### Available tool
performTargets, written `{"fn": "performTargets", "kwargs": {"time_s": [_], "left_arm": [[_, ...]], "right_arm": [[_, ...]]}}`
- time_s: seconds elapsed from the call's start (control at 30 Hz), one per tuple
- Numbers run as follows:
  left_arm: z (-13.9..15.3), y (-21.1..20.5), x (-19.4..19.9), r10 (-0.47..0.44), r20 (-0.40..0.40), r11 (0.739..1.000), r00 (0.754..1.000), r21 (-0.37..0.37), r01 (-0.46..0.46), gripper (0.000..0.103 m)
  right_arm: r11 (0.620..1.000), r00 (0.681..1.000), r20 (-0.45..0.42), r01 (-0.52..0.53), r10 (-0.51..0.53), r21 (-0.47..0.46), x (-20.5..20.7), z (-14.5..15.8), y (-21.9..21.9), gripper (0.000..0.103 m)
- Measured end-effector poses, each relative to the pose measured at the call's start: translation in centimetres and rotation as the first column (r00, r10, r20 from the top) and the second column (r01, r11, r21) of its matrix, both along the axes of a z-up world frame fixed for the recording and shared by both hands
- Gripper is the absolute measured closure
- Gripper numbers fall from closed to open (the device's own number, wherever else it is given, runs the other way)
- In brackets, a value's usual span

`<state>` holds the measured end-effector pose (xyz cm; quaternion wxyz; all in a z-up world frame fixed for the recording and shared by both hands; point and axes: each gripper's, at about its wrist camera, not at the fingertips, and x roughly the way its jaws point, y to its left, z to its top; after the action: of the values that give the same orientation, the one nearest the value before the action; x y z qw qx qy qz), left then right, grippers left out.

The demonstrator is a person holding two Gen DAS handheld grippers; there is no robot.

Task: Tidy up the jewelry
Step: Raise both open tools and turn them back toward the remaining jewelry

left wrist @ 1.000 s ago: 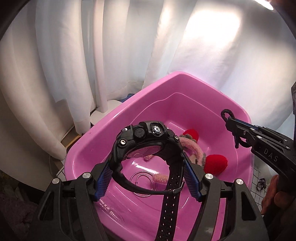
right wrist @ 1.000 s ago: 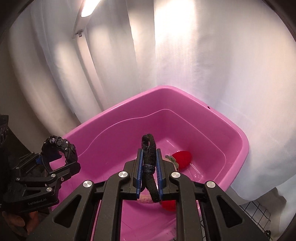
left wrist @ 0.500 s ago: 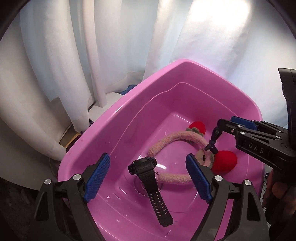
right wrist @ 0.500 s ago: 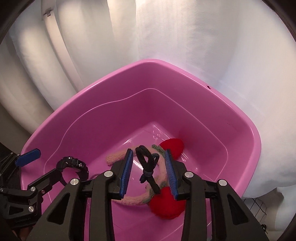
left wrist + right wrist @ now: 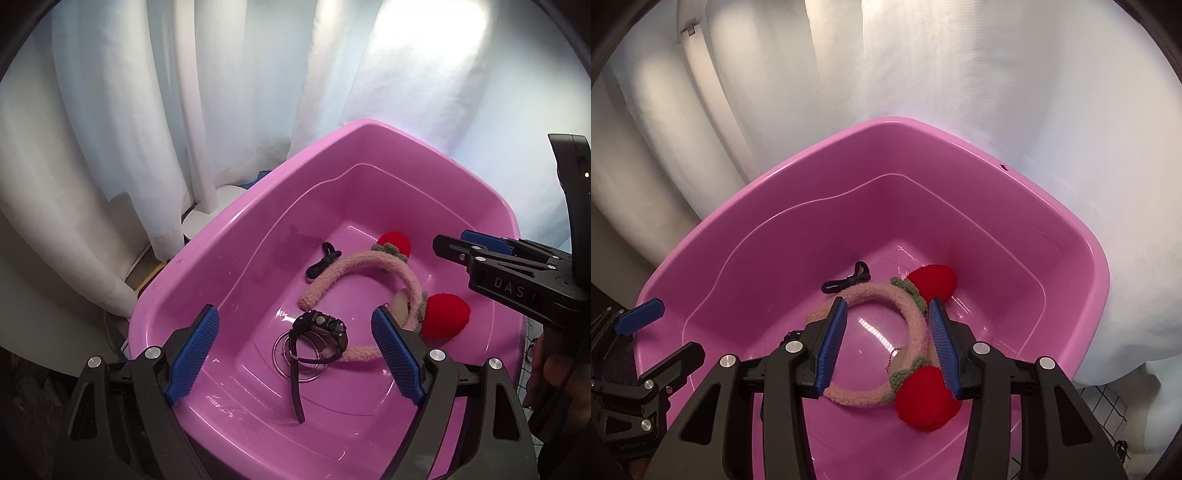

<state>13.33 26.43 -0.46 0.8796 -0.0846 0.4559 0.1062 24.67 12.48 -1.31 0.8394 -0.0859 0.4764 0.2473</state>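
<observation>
Fingers of left gripper (image 5: 293,354) and right gripper (image 5: 888,343) spread wide, empty — both above pink basin (image 5: 236,236). Risk on withdrawal: a finger could snag the fuzzy headband (image 5: 912,314) or watch (image 5: 321,328) strap — black hair tie (image 5: 323,258) lies loose.

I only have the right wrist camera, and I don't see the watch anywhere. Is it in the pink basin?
Observer: Yes. The left wrist view shows the watch lying on the floor of the basin, over the round mark at its centre.
Operator: Is it touching the headband?
Observer: Its case appears to rest against the end of the headband nearest the left gripper.
Operator: Is that gripper holding anything?
Observer: No, its fingers are wide apart and empty.
</observation>
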Motion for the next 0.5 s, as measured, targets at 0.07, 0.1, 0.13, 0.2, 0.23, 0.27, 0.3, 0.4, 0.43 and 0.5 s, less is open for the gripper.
{"fn": "performTargets", "kwargs": {"time_s": [0.07, 0.1, 0.13, 0.2, 0.23, 0.27, 0.3, 0.4, 0.43, 0.5], "left_arm": [[0.0, 0.0, -0.4, -0.001, -0.001, 1.0, 1.0, 0.002, 0.001, 0.02], [0.0, -0.1, -0.6, -0.001, 0.0, 1.0, 1.0, 0.003, 0.001, 0.02], [-0.1, -0.1, -0.7, -0.002, 0.0, 1.0, 1.0, 0.004, 0.002, 0.02], [-0.1, -0.3, -1.1, -0.002, -0.001, 1.0, 1.0, 0.006, 0.002, 0.02], [0.0, -0.3, -1.3, -0.002, 0.0, 1.0, 1.0, 0.005, 0.002, 0.02], [0.0, -0.2, -1.5, -0.001, 0.002, 1.0, 1.0, 0.006, 0.001, 0.02], [0.0, -0.2, -1.7, 0.0, 0.006, 1.0, 1.0, 0.007, 0.0, 0.02], [0.3, -0.2, -2.4, 0.0, 0.022, 1.0, 1.0, 0.021, -0.001, 0.02], [0.5, -0.2, -2.6, 0.001, 0.029, 1.0, 1.0, 0.028, -0.001, 0.02], [0.8, -0.2, -3.2, 0.002, 0.049, 0.999, 0.999, 0.041, -0.004, 0.02]], "right_arm": [[1.0, 1.0, -0.002, 0.002, -0.002, 0.003, -0.5, -0.1, -0.4, 0.058], [1.0, 1.0, 0.0, 0.004, -0.004, 0.004, -0.7, -0.2, -0.4, 0.058], [1.0, 1.0, 0.001, 0.007, -0.007, 0.007, -0.9, -0.2, -0.5, 0.058], [1.0, 1.0, 0.01, 0.013, -0.013, 0.018, -1.3, -0.1, -0.7, 0.058], [1.0, 1.0, 0.013, 0.017, -0.017, 0.025, -1.5, -0.1, -0.8, 0.058], [0.999, 1.0, 0.02, 0.021, -0.022, 0.031, -1.7, 0.1, -0.9, 0.058], [0.999, 0.999, 0.032, 0.024, -0.025, 0.036, -2.3, 0.3, -1.0, 0.058], [0.999, 0.997, 0.076, 0.028, -0.031, 0.047, -3.2, 1.2, -1.1, 0.057], [0.998, 0.995, 0.092, 0.03, -0.034, 0.049, -3.6, 1.6, -1.2, 0.057], [0.997, 0.991, 0.129, 0.036, -0.044, 0.061, -4.6, 2.3, -1.4, 0.056]]}}
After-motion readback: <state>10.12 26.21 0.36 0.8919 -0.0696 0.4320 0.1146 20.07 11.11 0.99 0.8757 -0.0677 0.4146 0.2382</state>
